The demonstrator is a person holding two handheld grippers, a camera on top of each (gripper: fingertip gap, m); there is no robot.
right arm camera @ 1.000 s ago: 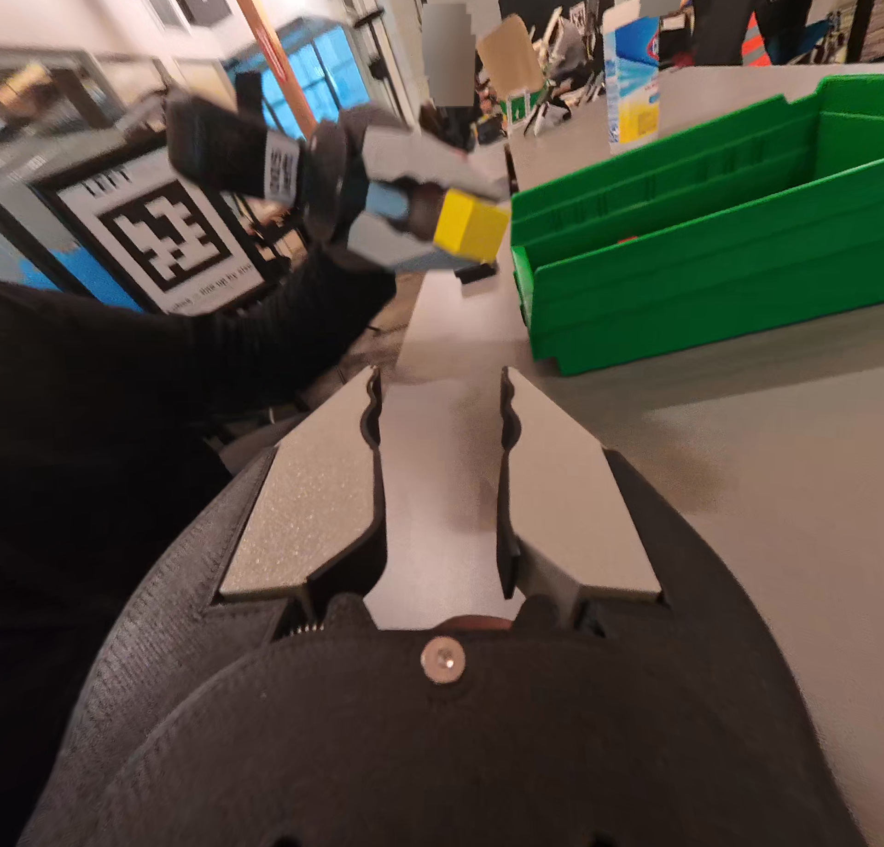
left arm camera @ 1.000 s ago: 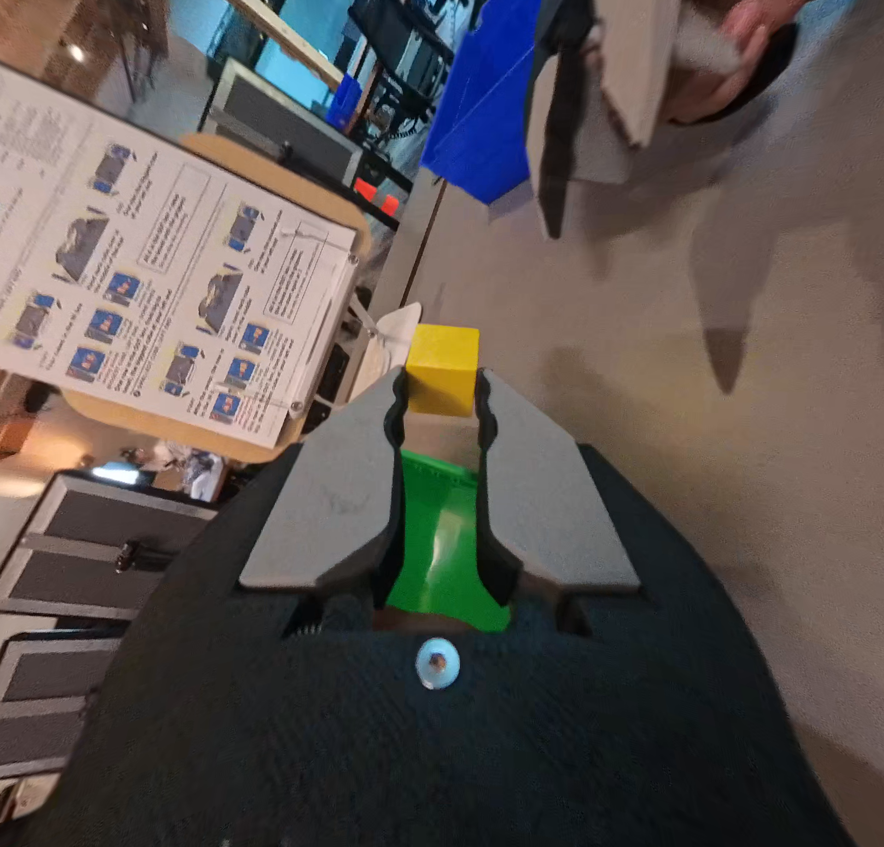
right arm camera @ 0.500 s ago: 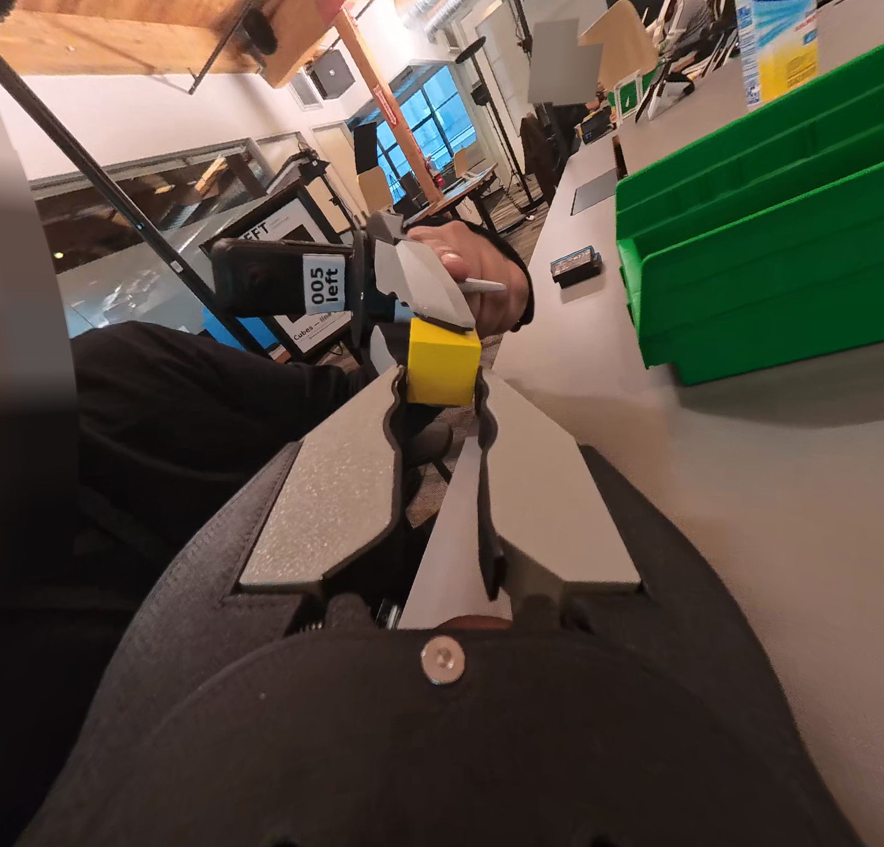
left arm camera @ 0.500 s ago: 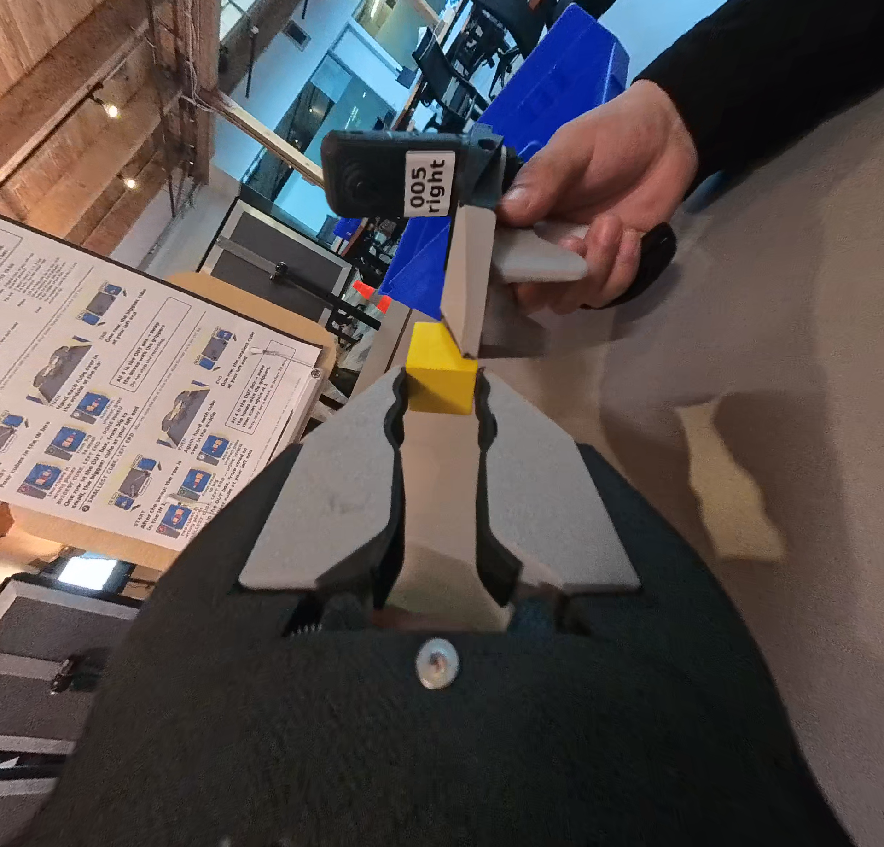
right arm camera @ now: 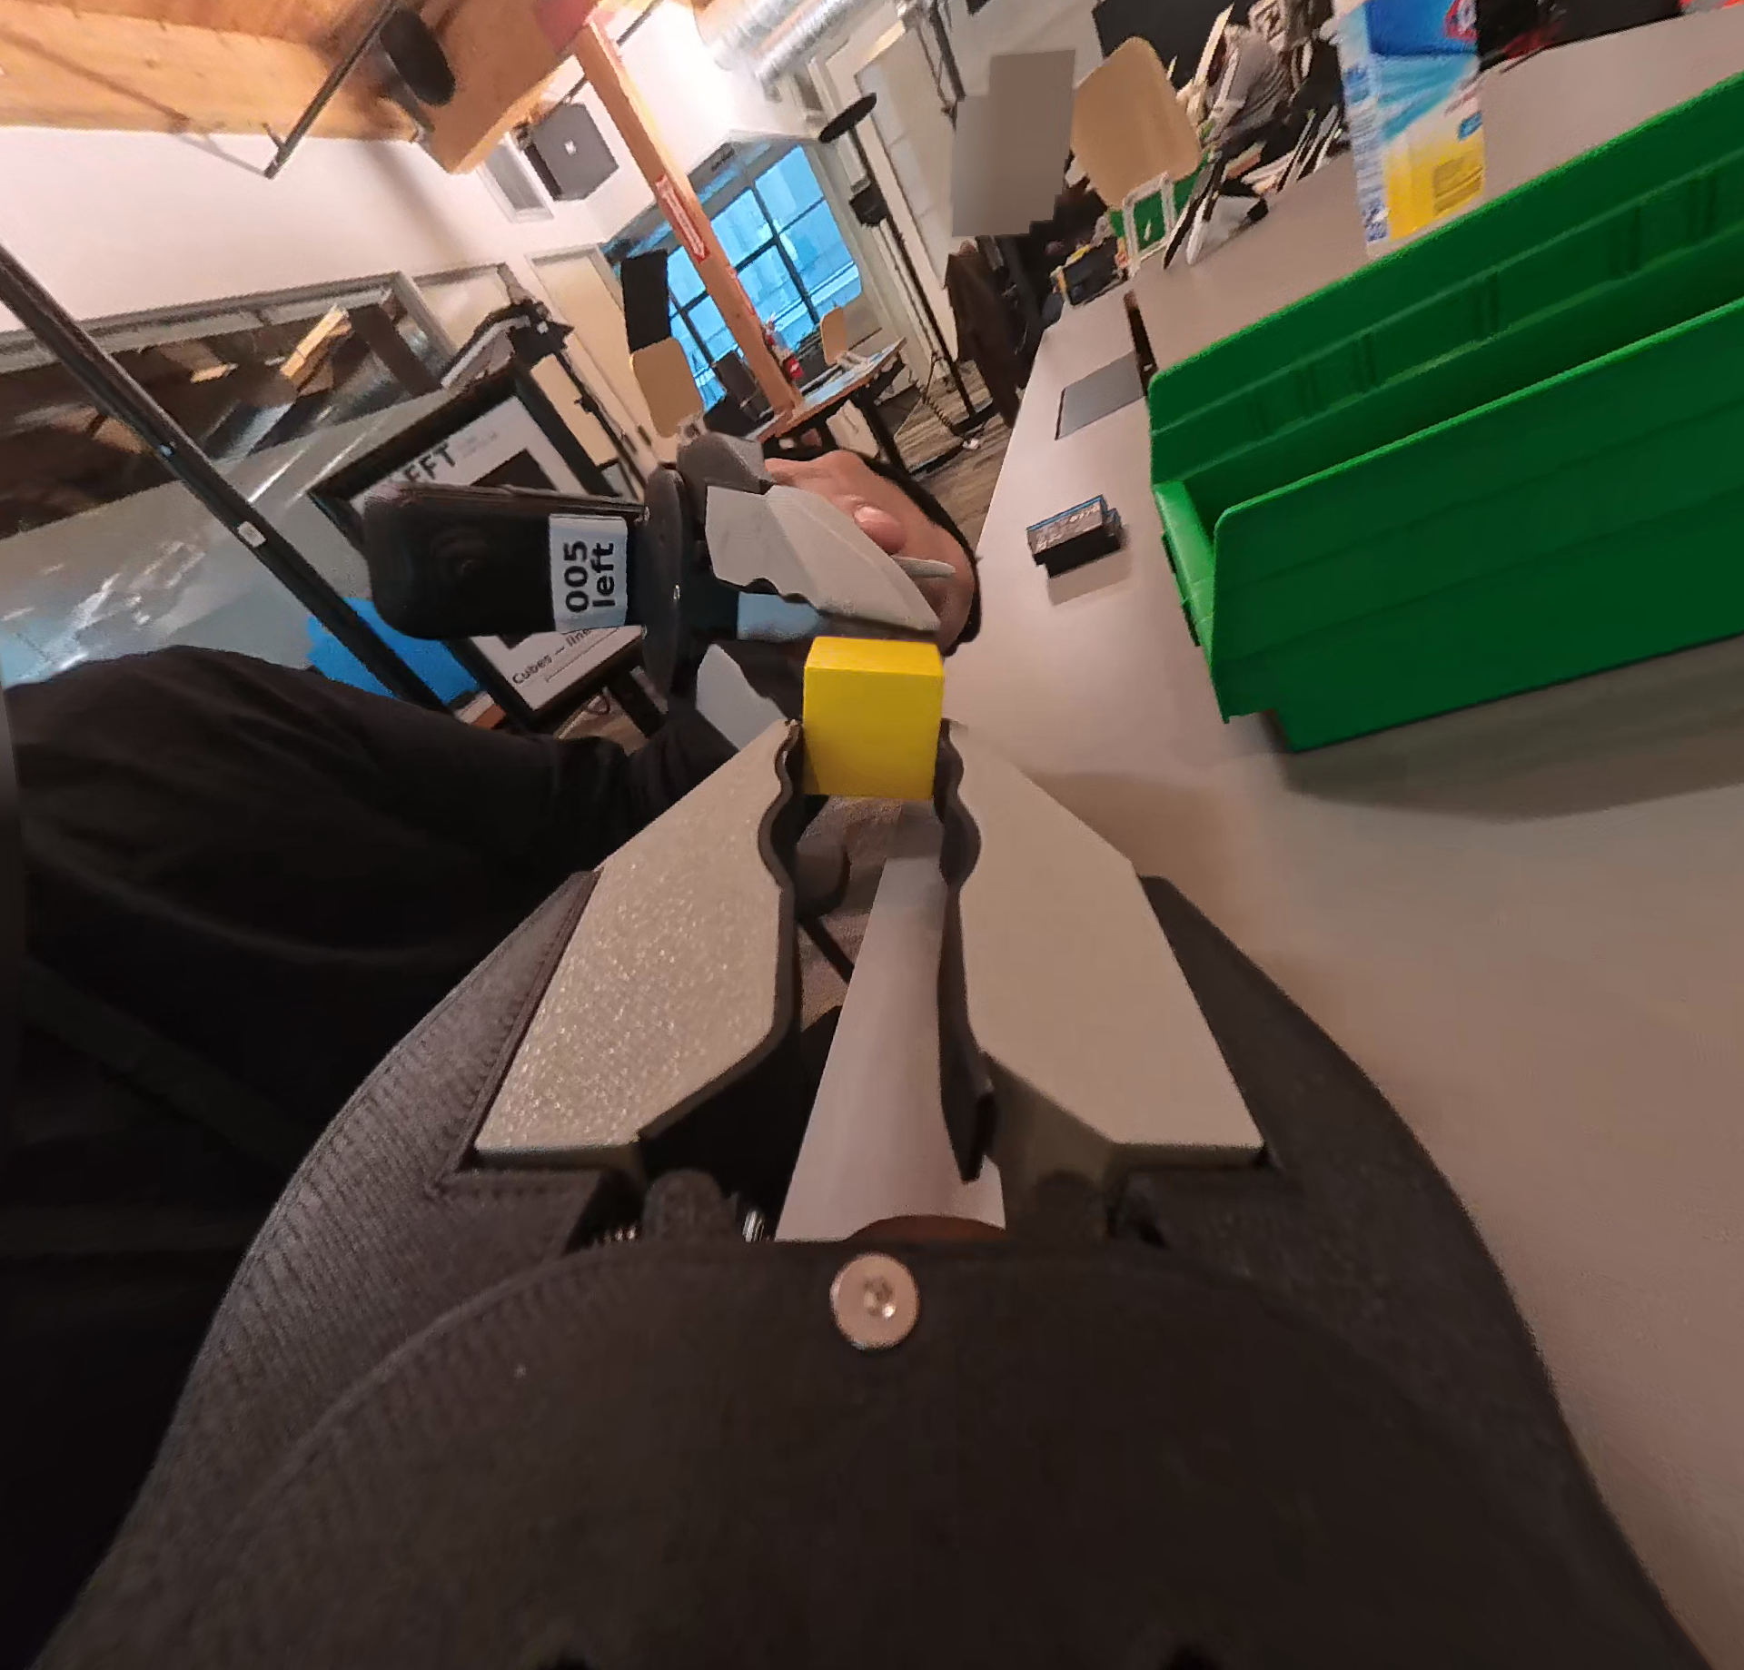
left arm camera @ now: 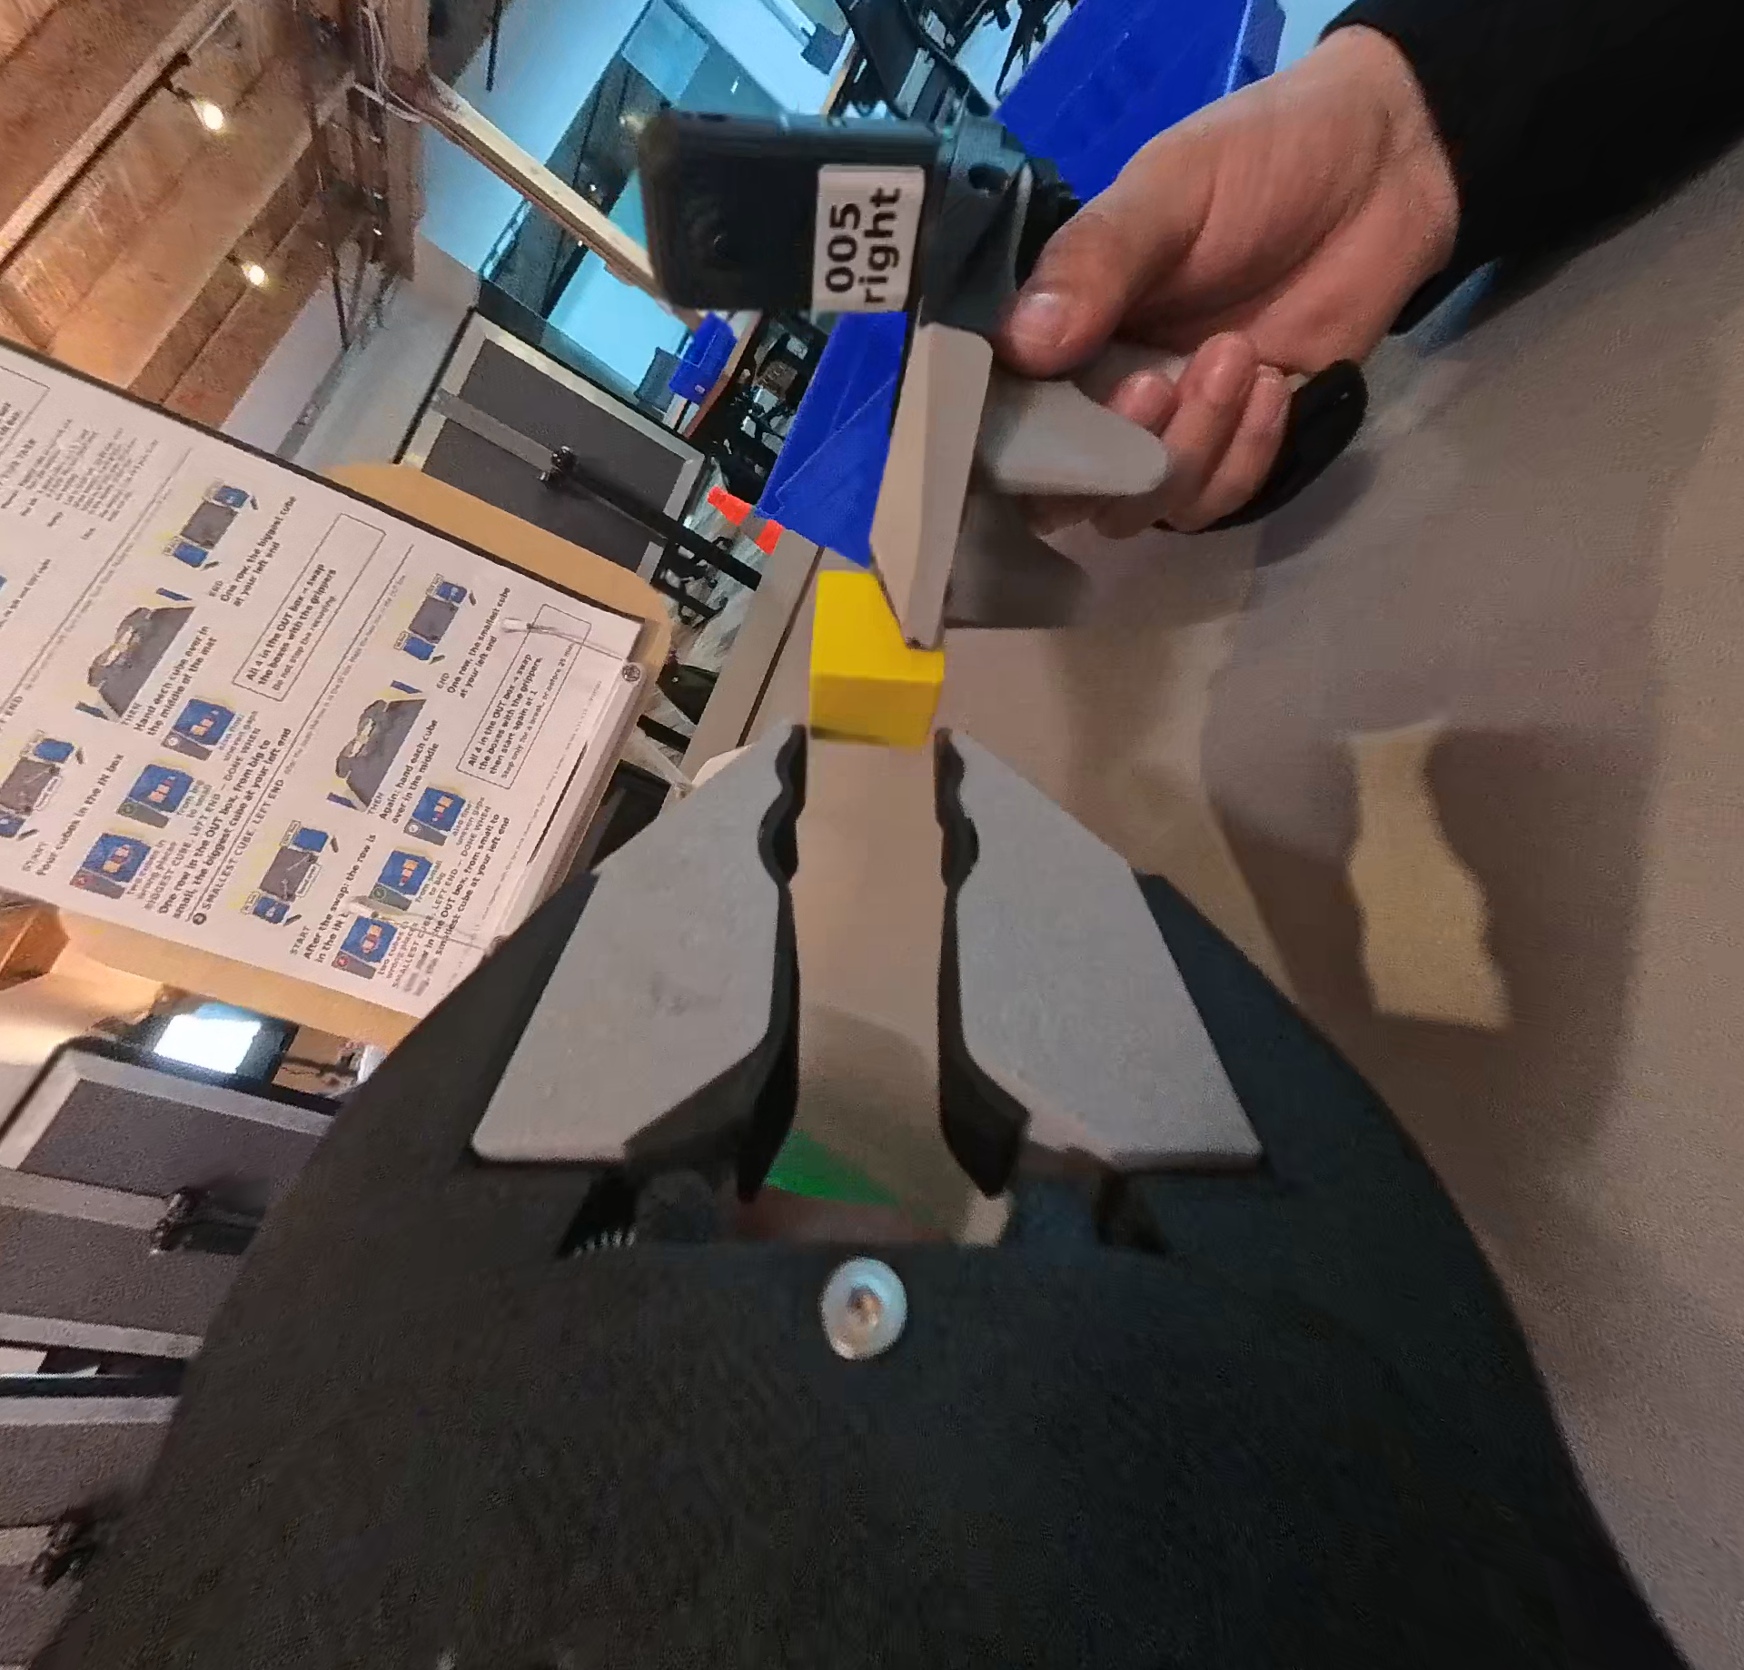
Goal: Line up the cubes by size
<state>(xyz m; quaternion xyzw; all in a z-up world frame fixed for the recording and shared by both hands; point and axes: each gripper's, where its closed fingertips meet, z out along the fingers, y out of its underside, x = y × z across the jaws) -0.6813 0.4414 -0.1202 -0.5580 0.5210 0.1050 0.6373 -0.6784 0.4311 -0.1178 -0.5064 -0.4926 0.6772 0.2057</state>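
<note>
A yellow cube [right arm camera: 873,728] is held in the air above the grey table [right arm camera: 1416,917]. My right gripper [right arm camera: 870,747] is shut on it, with the cube between its fingertips. In the left wrist view the cube [left arm camera: 878,691] sits just past the tips of my left gripper [left arm camera: 868,757], whose fingers stand apart and hold nothing. One finger [left arm camera: 930,493] of the right gripper presses on the cube from above there. In the right wrist view one finger [right arm camera: 812,559] of the left gripper lies just above the cube. No other cubes are in view.
Two green bins [right arm camera: 1463,511] stand on the table to the right, with a small black device [right arm camera: 1076,530] and a blue and yellow carton [right arm camera: 1411,115] beyond them. A blue bin [left arm camera: 1132,49] stands at the far end. A printed instruction sheet [left arm camera: 283,728] stands left of the table.
The right gripper came in open and closed on the yellow cube that the left gripper held. The cube now sits beyond the left fingertips instead of between them.
</note>
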